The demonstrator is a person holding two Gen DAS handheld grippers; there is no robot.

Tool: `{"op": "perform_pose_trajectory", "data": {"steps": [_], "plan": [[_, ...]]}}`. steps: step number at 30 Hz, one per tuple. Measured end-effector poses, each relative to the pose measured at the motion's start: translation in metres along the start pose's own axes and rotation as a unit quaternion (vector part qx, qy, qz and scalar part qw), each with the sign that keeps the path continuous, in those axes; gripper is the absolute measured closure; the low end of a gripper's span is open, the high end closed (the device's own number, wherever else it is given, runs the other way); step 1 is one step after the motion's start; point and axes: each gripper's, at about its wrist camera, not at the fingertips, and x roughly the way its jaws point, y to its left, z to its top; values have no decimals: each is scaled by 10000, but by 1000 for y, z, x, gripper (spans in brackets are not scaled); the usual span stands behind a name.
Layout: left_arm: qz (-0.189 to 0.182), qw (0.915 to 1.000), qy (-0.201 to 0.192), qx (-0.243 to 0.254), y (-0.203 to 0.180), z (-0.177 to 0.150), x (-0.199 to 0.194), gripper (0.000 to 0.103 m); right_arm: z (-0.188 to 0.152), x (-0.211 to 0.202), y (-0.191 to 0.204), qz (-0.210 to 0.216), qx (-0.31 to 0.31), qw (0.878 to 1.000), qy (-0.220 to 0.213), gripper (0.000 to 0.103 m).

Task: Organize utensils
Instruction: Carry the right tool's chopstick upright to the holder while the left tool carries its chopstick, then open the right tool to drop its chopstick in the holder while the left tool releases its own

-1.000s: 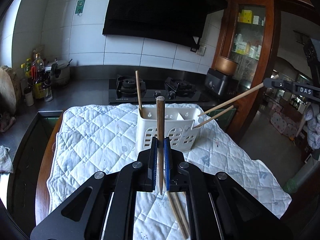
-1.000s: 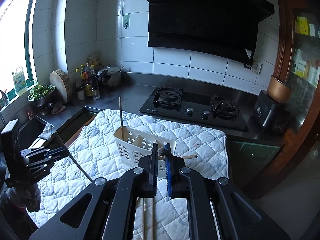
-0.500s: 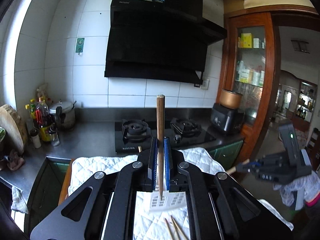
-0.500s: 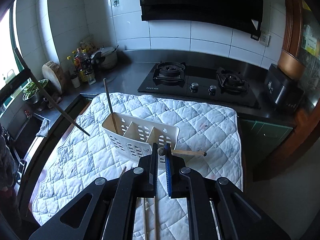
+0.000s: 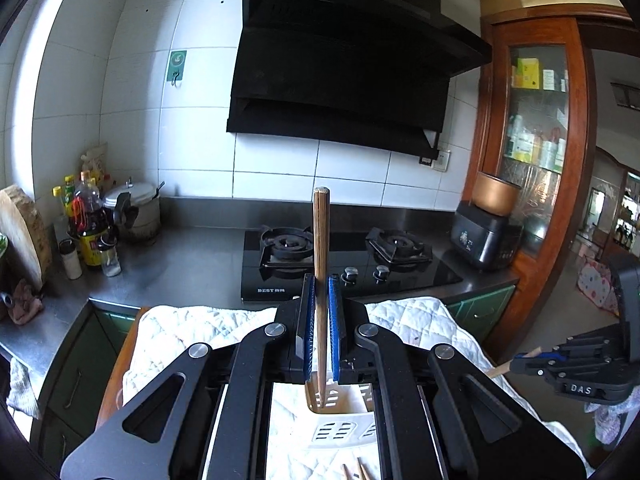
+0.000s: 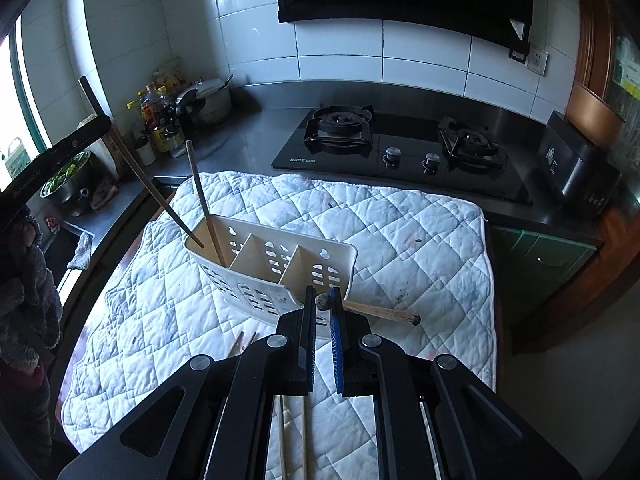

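Note:
A white slotted caddy (image 6: 240, 280) with three compartments stands on the quilted cloth (image 6: 400, 240). One chopstick (image 6: 200, 192) leans in its left compartment. My left gripper (image 5: 321, 292) is shut on a brown chopstick (image 5: 321, 232) held upright, its tip over the caddy (image 5: 340, 428). In the right wrist view that left gripper (image 6: 106, 124) comes in from the left and its chopstick (image 6: 160, 196) reaches into the left compartment. My right gripper (image 6: 323, 294) is shut on two chopsticks (image 6: 380, 314) just in front of the caddy's right end. It also appears at the right of the left wrist view (image 5: 516, 362).
A pair of loose chopsticks (image 6: 246, 342) lies on the cloth near the caddy. Behind the cloth are a black gas hob (image 6: 400, 148), bottles and a pot (image 6: 208, 100) at the left, and a dark cooker (image 6: 576, 168) at the right. A person's grey sleeve (image 6: 28, 280) is at the left edge.
My left gripper rose and moved over the caddy, bringing its chopstick's tip into the left compartment. My right gripper came down closer to the caddy's near right corner, still gripping its chopsticks.

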Motion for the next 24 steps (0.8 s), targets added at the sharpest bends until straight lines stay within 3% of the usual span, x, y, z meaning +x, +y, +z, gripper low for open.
{"op": "perform_pose_trajectory", "data": {"steps": [8,11,15,17,24], "plan": [[-52,9993,356,-74,7,-22,27,98,-3,5,-4,48,42,10000,-45,94],[-72,9984,529,-158,11,-30,36,98,-4,-3,-5,14,62,9998,-189,79],[-66,9973,692,-223,17,-42,43,97,-9,-25,-5,-74,24,9985,-542,75],[-124,9967,757,-256,20,-47,46,97,-15,-37,-5,-89,24,9974,-720,66],[-64,9966,806,-164,15,-53,43,95,-57,-80,9,-364,-248,9899,-1345,53]]}}
